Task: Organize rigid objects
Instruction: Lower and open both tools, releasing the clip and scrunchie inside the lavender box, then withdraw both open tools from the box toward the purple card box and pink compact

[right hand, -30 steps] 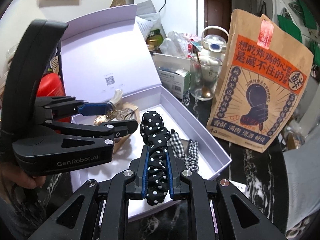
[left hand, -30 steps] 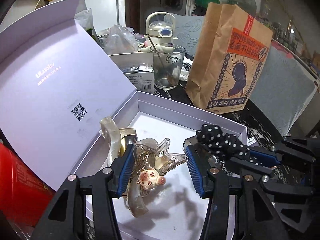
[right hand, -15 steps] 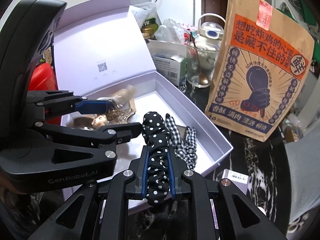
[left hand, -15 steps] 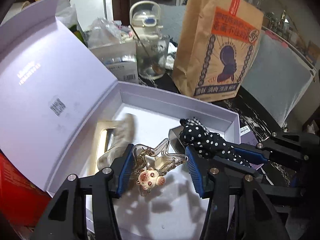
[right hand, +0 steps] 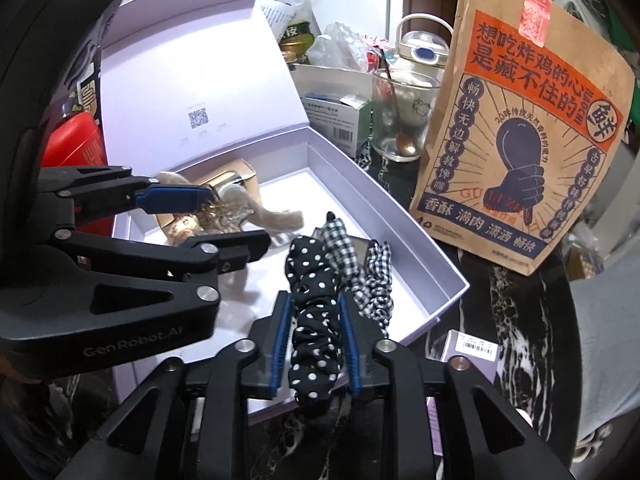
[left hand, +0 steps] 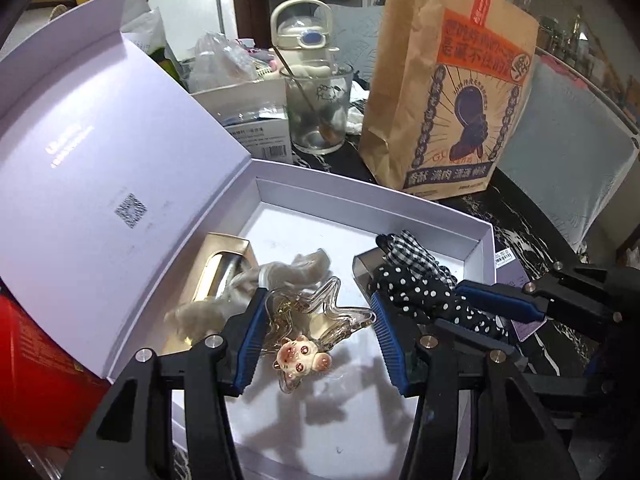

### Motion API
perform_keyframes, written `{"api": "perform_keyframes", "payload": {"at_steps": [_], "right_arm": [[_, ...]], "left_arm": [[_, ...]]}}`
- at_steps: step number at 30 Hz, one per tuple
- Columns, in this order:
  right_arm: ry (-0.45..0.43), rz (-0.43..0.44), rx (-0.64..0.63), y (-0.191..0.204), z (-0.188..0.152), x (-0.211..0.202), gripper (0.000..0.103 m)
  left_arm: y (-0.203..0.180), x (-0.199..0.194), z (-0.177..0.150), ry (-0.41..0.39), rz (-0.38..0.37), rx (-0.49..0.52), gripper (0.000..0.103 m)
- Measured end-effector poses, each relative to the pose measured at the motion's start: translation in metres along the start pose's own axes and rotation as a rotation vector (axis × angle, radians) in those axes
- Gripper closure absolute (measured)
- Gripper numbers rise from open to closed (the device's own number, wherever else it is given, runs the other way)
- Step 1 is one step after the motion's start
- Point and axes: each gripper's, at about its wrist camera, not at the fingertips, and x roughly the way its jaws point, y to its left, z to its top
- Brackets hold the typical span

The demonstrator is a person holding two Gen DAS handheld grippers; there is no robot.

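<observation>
My left gripper (left hand: 316,340) is shut on a clear star-shaped hair clip (left hand: 320,316) with a small bear charm, held just above the floor of the open white box (left hand: 476,240). My right gripper (right hand: 314,344) is shut on a black polka-dot scrunchie (right hand: 312,292) over the box's near right corner. A checked scrunchie (right hand: 372,276), a beige curved hair claw (left hand: 280,276) and a gold carton (left hand: 224,268) lie in the box. In the right wrist view the left gripper (right hand: 216,216) shows at left over the box.
The box lid (left hand: 100,160) stands open at left. Behind the box stand a brown paper bag (left hand: 452,92), a glass with a spoon (left hand: 316,112), a kettle-shaped bottle (left hand: 304,36) and small cartons (left hand: 260,136). A red container (left hand: 36,380) sits at far left.
The beige hair claw has dropped away from the left gripper's clip and lies blurred on the box floor. The right gripper's scrunchie has lowered towards the checked scrunchie in the box.
</observation>
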Motion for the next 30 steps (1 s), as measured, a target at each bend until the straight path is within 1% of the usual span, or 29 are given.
{"api": "perform_keyframes", "payload": {"at_steps": [1,3,5,7,12,15,17,19,20,24,28,30], "right_arm": [[-0.002,-0.002,0.002,0.000,0.001,0.000,0.073],[-0.007,-0.002,0.010,-0.001,0.002,-0.003,0.067],[-0.014,-0.005,0.015,-0.001,0.002,-0.007,0.065],[-0.021,-0.011,0.018,-0.002,0.002,-0.011,0.063],[-0.037,-0.041,0.017,-0.003,0.001,-0.020,0.059],[-0.041,-0.049,0.019,-0.004,-0.001,-0.025,0.058],[-0.040,-0.056,0.022,-0.005,-0.002,-0.027,0.058],[-0.041,-0.068,0.026,-0.006,-0.002,-0.029,0.058],[-0.043,-0.070,0.029,-0.006,-0.003,-0.031,0.058],[-0.058,-0.079,0.037,-0.009,-0.005,-0.038,0.058],[-0.070,-0.093,0.036,-0.010,-0.005,-0.047,0.058],[-0.085,-0.101,0.030,-0.010,-0.004,-0.056,0.058]], "left_arm": [[0.001,-0.002,0.001,-0.004,0.004,-0.003,0.052],[0.002,-0.003,0.002,-0.002,-0.002,-0.011,0.052],[0.003,-0.004,0.003,0.019,-0.022,-0.024,0.052],[0.003,-0.005,0.004,0.034,-0.024,-0.032,0.052],[-0.006,-0.008,0.003,0.022,-0.036,-0.005,0.052],[-0.008,-0.009,0.004,0.025,-0.029,-0.001,0.046],[-0.009,-0.011,0.004,0.022,-0.018,0.000,0.034],[-0.009,-0.014,0.005,0.014,-0.002,-0.005,0.027],[-0.008,-0.016,0.005,0.010,0.002,-0.009,0.025],[-0.008,-0.022,0.005,-0.004,0.004,-0.017,0.025],[-0.012,-0.031,0.005,-0.013,-0.001,-0.005,0.025],[-0.015,-0.039,0.005,-0.033,-0.022,0.003,0.025]]}}
